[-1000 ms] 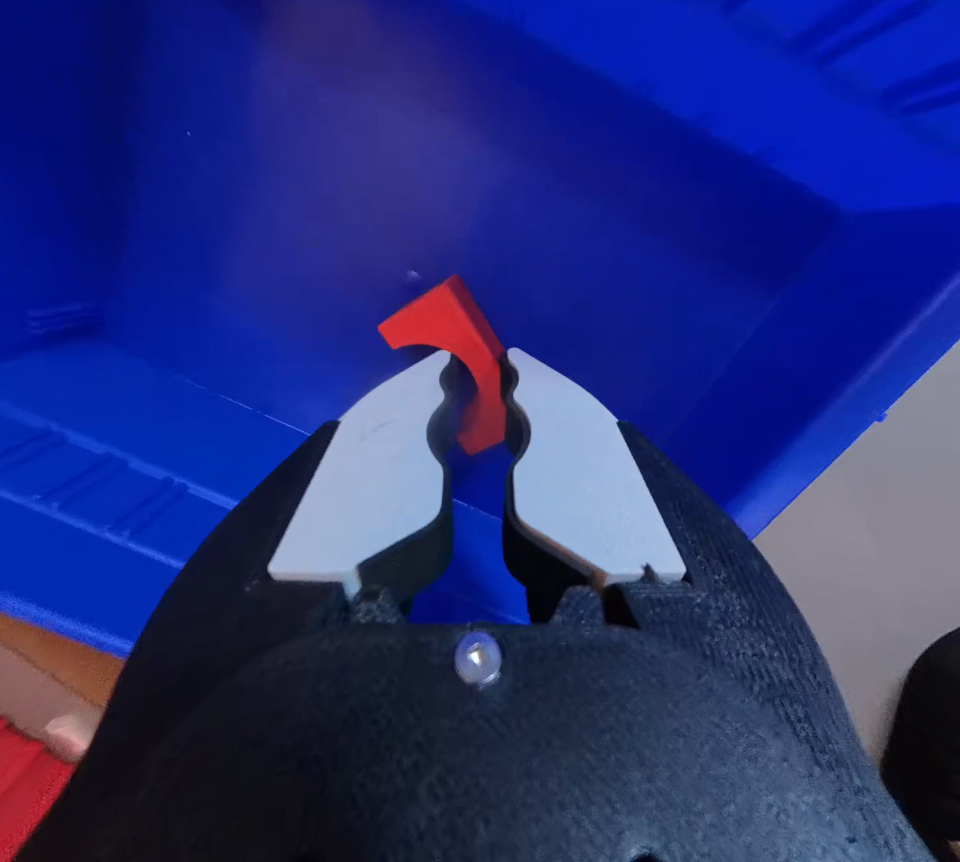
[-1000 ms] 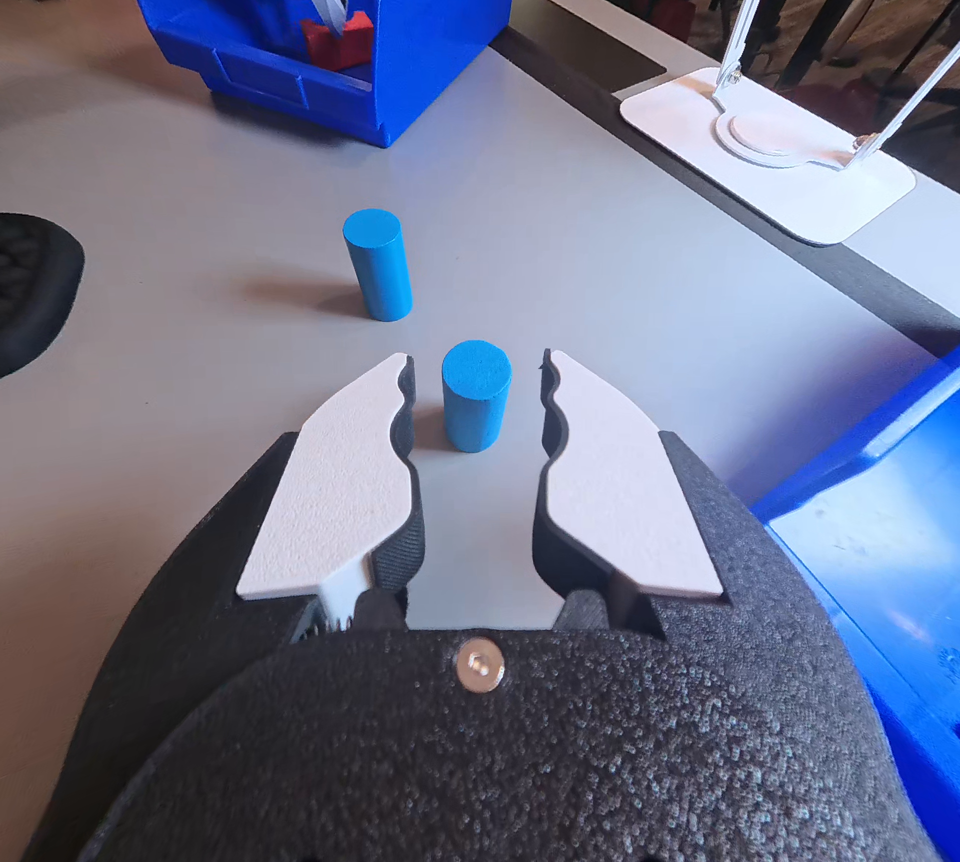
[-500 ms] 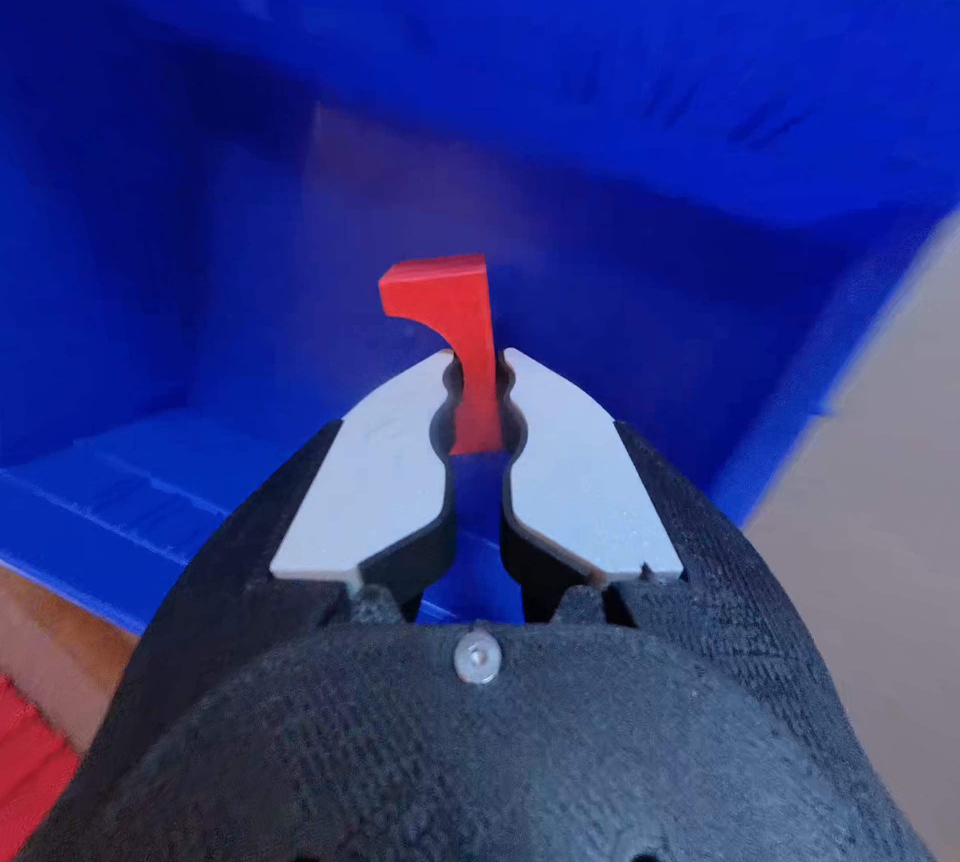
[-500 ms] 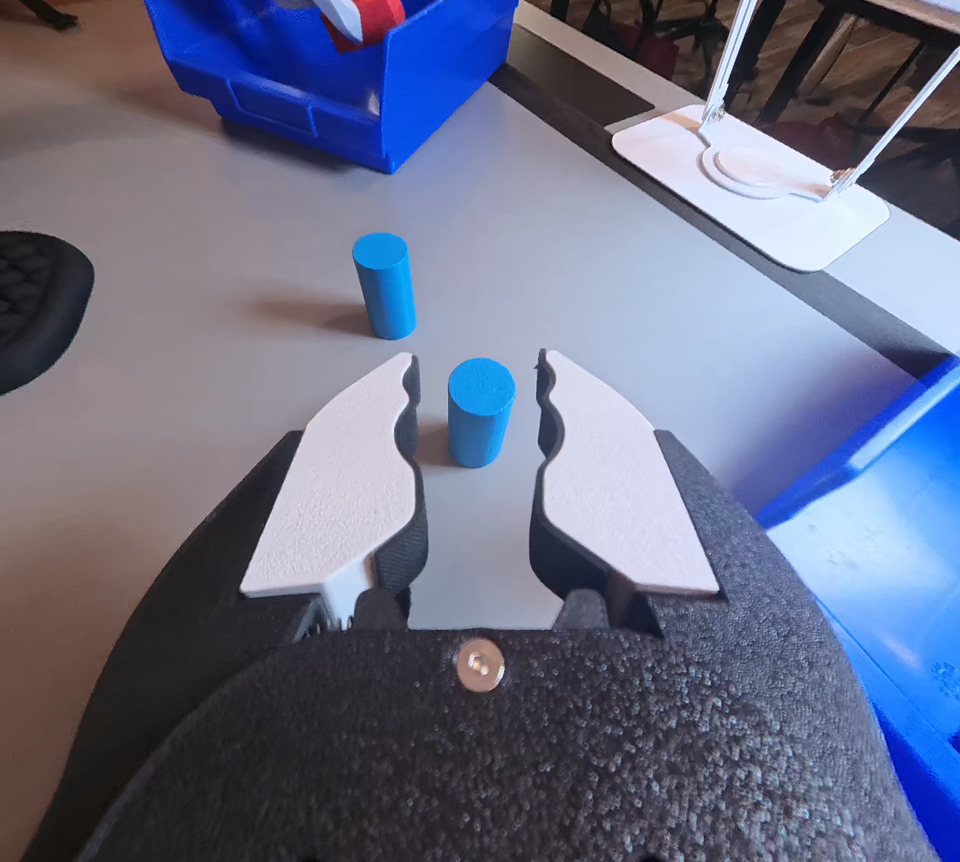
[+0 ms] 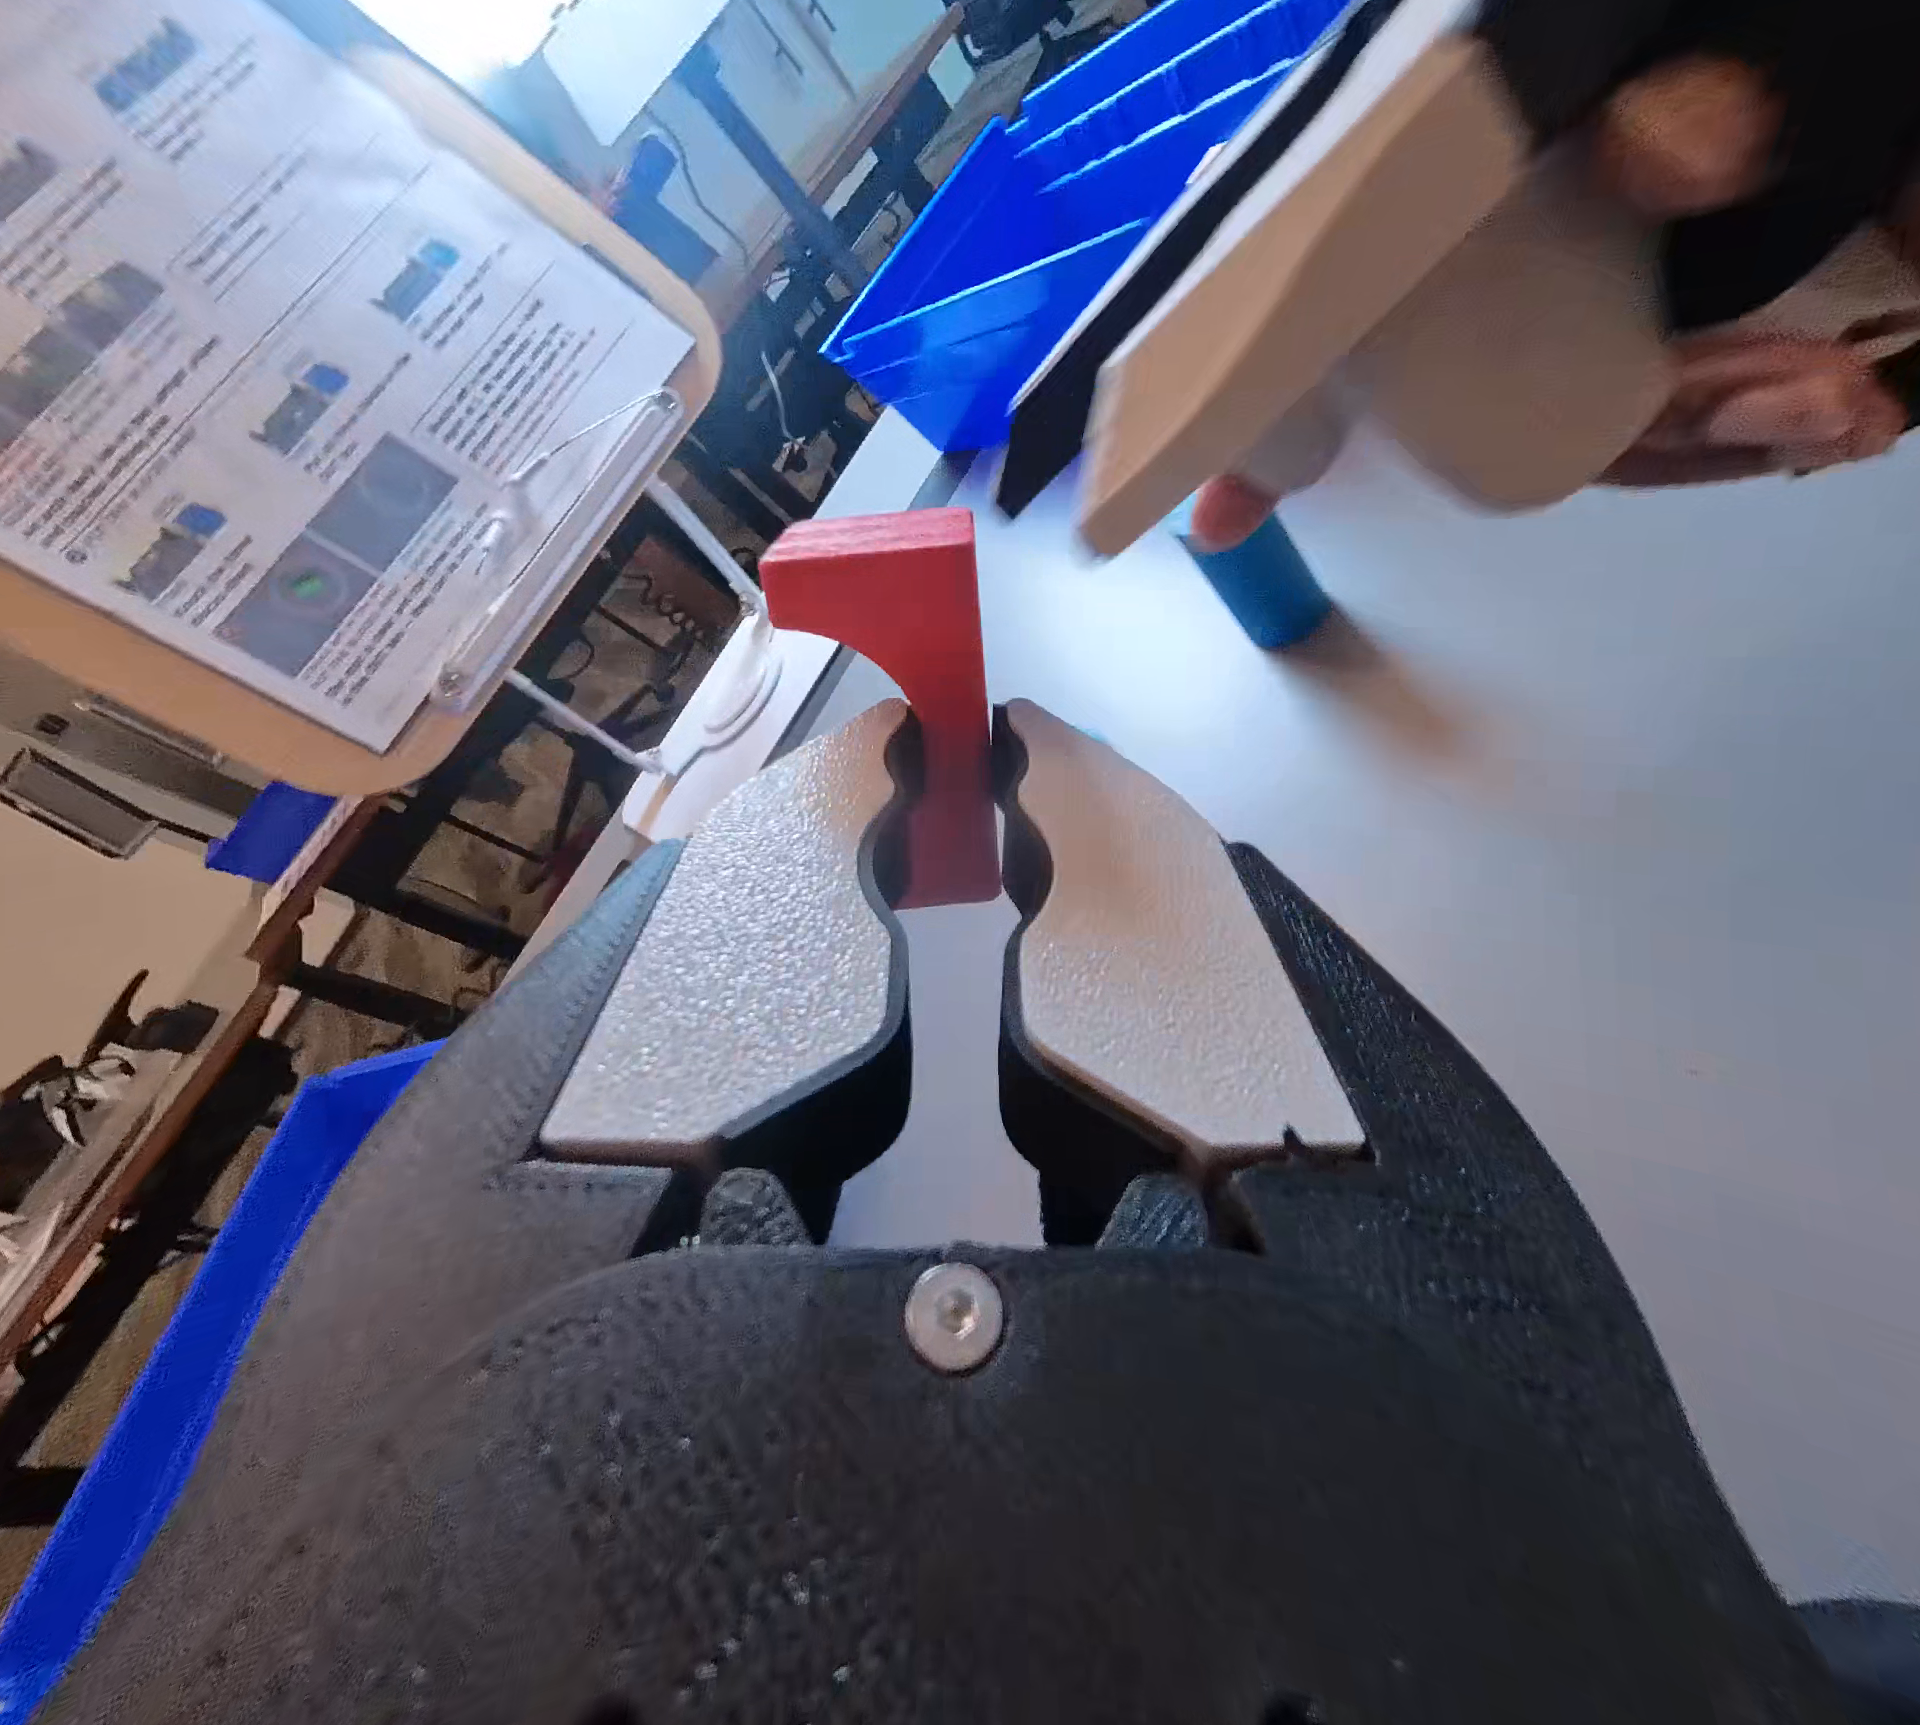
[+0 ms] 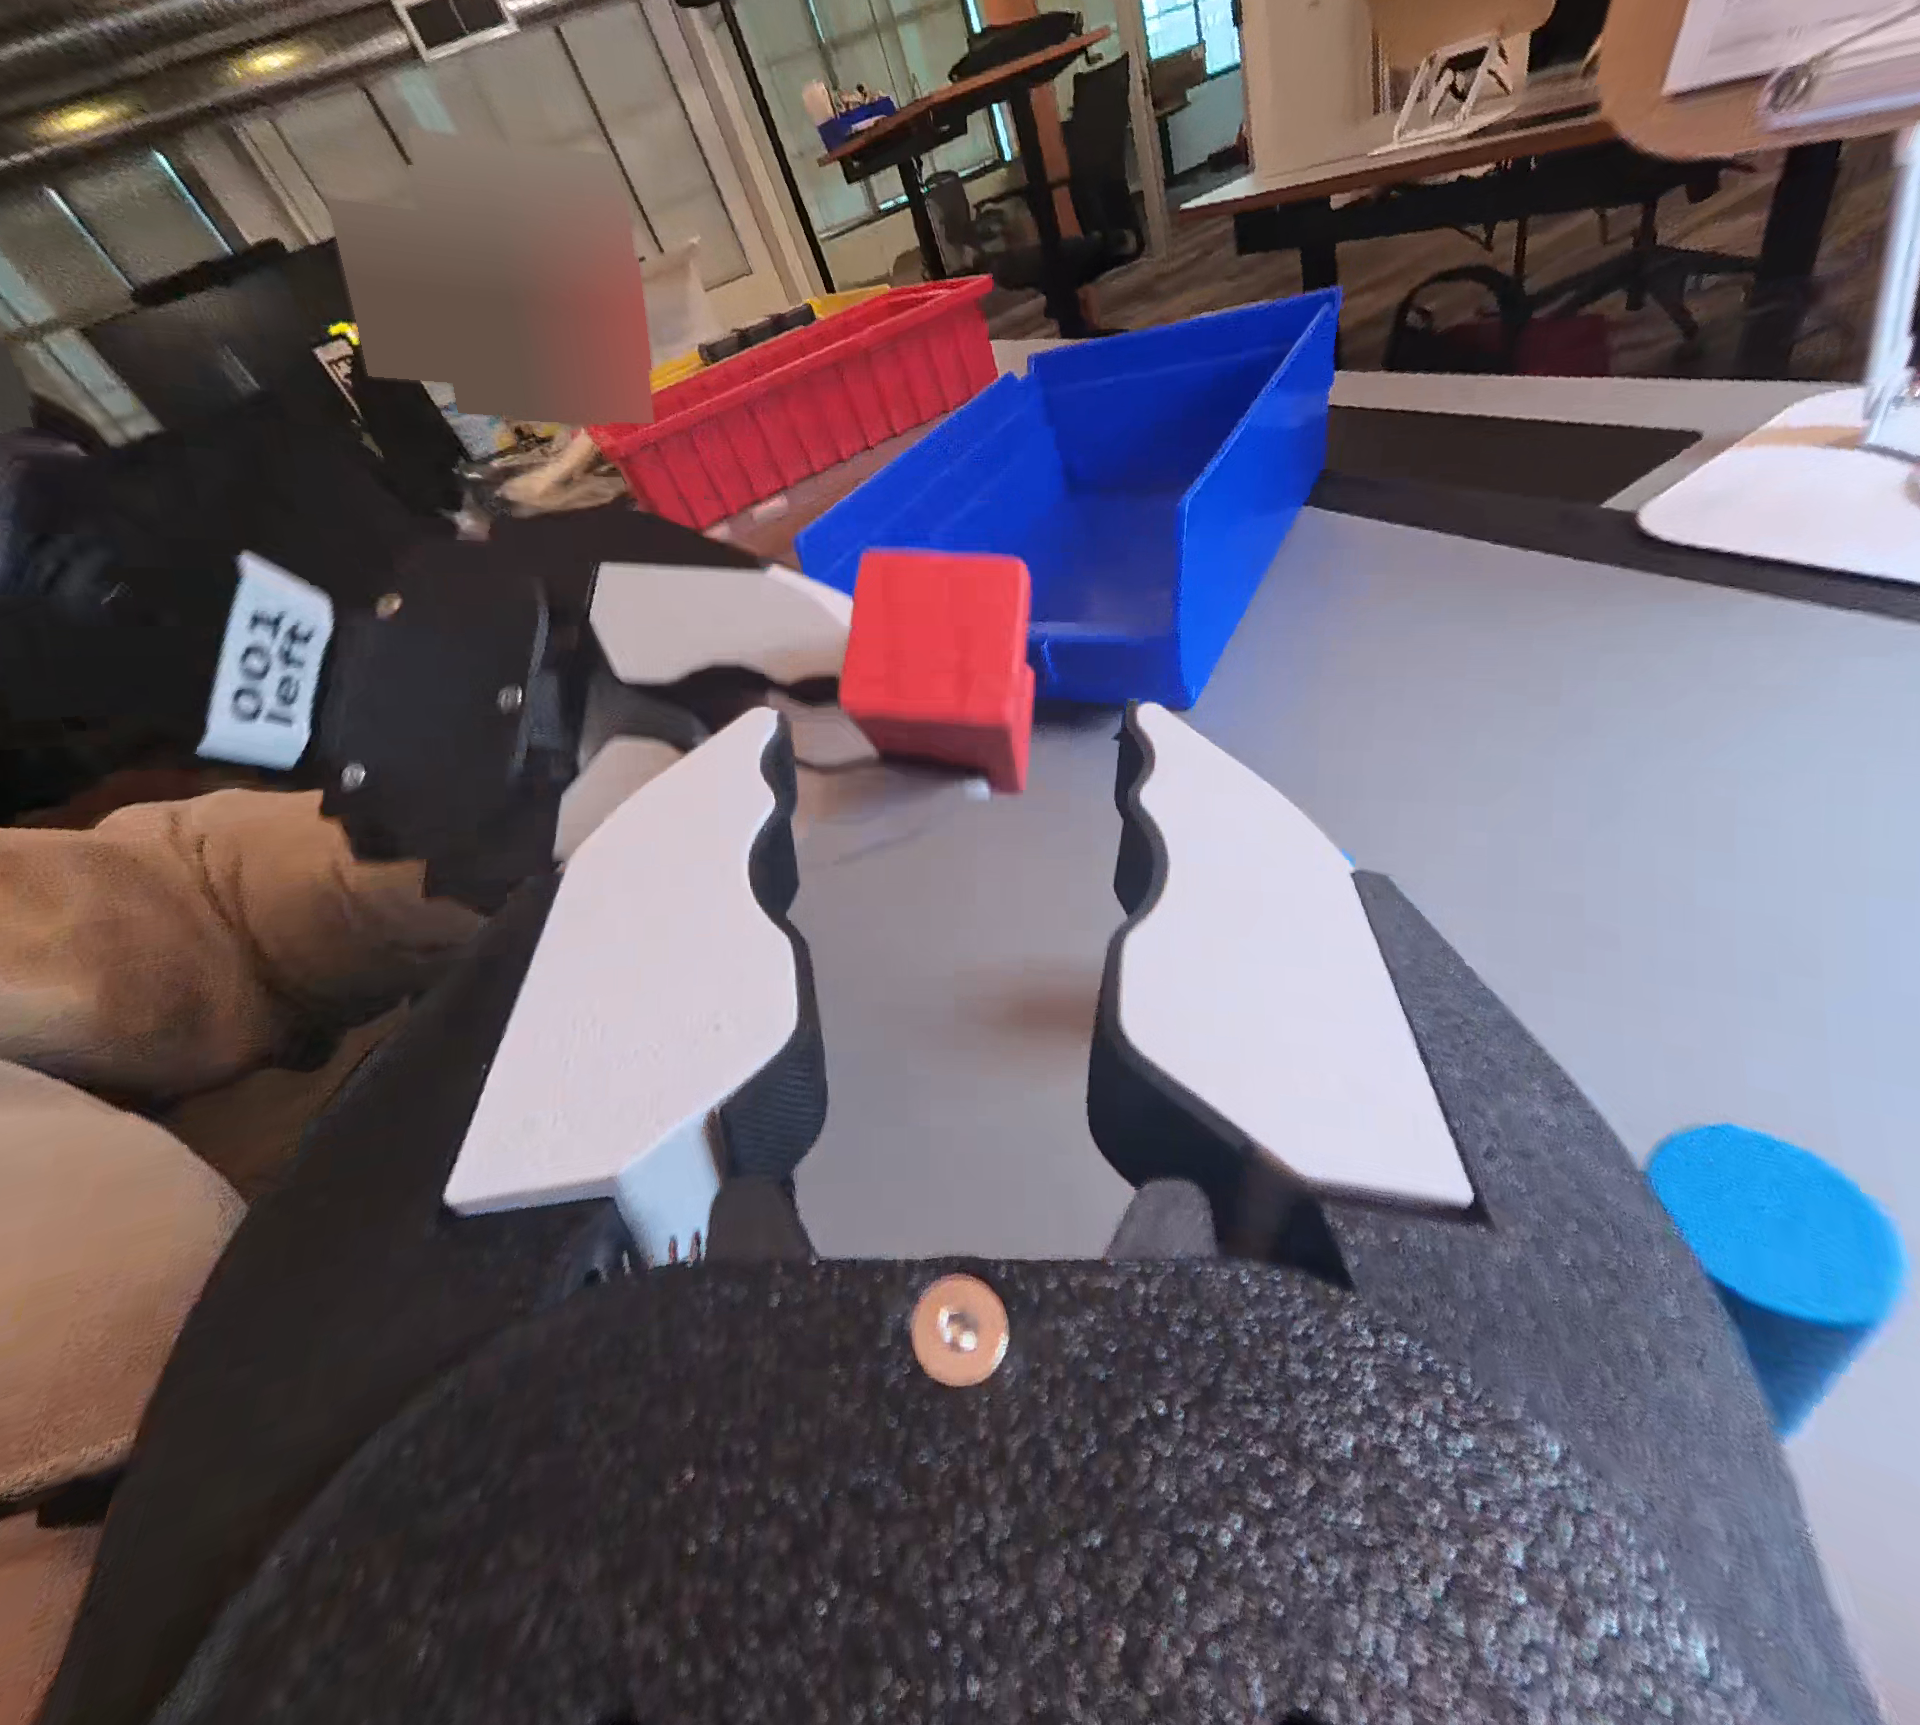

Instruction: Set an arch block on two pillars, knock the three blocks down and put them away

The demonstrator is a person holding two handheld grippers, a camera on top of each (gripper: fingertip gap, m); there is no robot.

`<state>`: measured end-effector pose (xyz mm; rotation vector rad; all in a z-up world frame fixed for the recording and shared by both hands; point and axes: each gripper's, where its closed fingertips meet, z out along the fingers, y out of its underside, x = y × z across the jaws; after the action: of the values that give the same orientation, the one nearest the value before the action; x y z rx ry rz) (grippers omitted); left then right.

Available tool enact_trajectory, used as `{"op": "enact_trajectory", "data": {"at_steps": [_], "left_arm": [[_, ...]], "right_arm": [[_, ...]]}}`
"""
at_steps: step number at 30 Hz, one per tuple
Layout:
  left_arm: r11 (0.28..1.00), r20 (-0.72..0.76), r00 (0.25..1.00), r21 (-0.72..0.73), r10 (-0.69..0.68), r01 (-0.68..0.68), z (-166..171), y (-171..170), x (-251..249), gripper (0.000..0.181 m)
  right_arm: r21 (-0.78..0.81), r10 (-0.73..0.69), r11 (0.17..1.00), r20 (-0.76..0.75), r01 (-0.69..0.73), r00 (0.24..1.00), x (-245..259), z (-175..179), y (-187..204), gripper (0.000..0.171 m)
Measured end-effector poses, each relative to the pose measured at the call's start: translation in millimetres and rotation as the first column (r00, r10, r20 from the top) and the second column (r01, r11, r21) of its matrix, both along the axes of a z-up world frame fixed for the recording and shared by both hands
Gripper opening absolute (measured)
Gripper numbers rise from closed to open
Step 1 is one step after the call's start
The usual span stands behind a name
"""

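Observation:
My left gripper [image 5: 951, 730] is shut on the thin middle of a red arch block [image 5: 894, 615] and holds it in the air above the grey table [image 5: 1558, 948]. The right wrist view shows the same: the left gripper [image 6: 821, 699] comes in from the left with the red arch block [image 6: 935, 667] in it. My right gripper [image 6: 951, 740] is open with nothing between its fingers. A blue cylinder [image 6: 1787, 1260] stands upright at its right side, outside the fingers. In the left wrist view the blue cylinder [image 5: 1262, 584] stands just under the right gripper [image 5: 1055, 501].
An open blue bin [image 6: 1143, 512] stands on the table behind the arch, with a red crate [image 6: 810, 418] beyond it. A white stand base [image 6: 1787, 512] sits at the far right. A sheet on a clip stand [image 5: 312, 325] hangs at the left. A person's sleeve [image 6: 156, 927] is at the left. Only a small space, under 4 cm, lies between the two pairs of fingers. The blue cylinder [image 6: 1787, 1260] sits 12 centimetres or so from the ends of my right fingers.
My left gripper has lifted the red arch out of the blue bin and carried it over the table. My right gripper has opened wider and drawn off the blue cylinder it straddled.

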<state>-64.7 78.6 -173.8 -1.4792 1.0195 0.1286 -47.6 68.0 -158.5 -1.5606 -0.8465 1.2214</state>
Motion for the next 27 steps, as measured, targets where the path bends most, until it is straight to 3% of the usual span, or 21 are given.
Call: {"op": "enact_trajectory", "data": {"at_steps": [3, 7, 10, 15, 18, 23, 25, 27], "left_arm": [[1.000, -0.091, 0.996, 0.010, -0.007, 0.008, -21.2, -7.4, 18.6, 0.013], [0.996, -0.036, 0.996, -0.049, -0.076, 0.074, -29.9, -12.2, 26.2, 0.015], [0.968, 0.087, 0.979, -0.157, -0.186, 0.198, -25.6, -18.8, 26.9, 0.038], [0.798, 0.285, 0.876, -0.370, -0.390, 0.476, -28.7, -48.7, 31.1, 0.043], [0.680, 0.396, 0.799, -0.427, -0.452, 0.596, -29.0, -66.6, 36.5, 0.044], [0.721, 0.222, 0.830, -0.415, -0.511, 0.555, -48.0, -68.9, 32.6, 0.054], [0.769, 0.146, 0.857, -0.385, -0.495, 0.510, -52.5, -63.2, 31.9, 0.039], [0.775, 0.132, 0.857, -0.376, -0.499, 0.509, -53.9, -64.4, 34.4, 0.036]], "right_arm": [[0.011, 0.015, 1.000, 0.029, -0.016, 0.999, -6.2, -10.5, -4.2, 0.036], [-0.021, 0.071, 0.997, 0.080, -0.070, 0.994, -0.1, -17.0, -3.0, 0.035], [0.119, 0.119, 0.982, 0.216, -0.147, 0.969, 8.7, -17.0, -7.3, 0.035], [0.476, 0.134, 0.799, 0.454, -0.368, 0.881, 14.4, -29.0, -42.3, 0.035], [0.594, 0.104, 0.688, 0.488, -0.417, 0.867, 11.1, -32.8, -57.9, 0.035], [0.563, 0.203, 0.690, 0.454, -0.455, 0.868, 13.0, -28.8, -71.0, 0.035], [0.534, 0.245, 0.703, 0.437, -0.469, 0.865, 14.3, -27.1, -74.1, 0.035], [0.525, 0.257, 0.713, 0.421, -0.465, 0.870, 14.2, -25.1, -75.1, 0.035]]}}
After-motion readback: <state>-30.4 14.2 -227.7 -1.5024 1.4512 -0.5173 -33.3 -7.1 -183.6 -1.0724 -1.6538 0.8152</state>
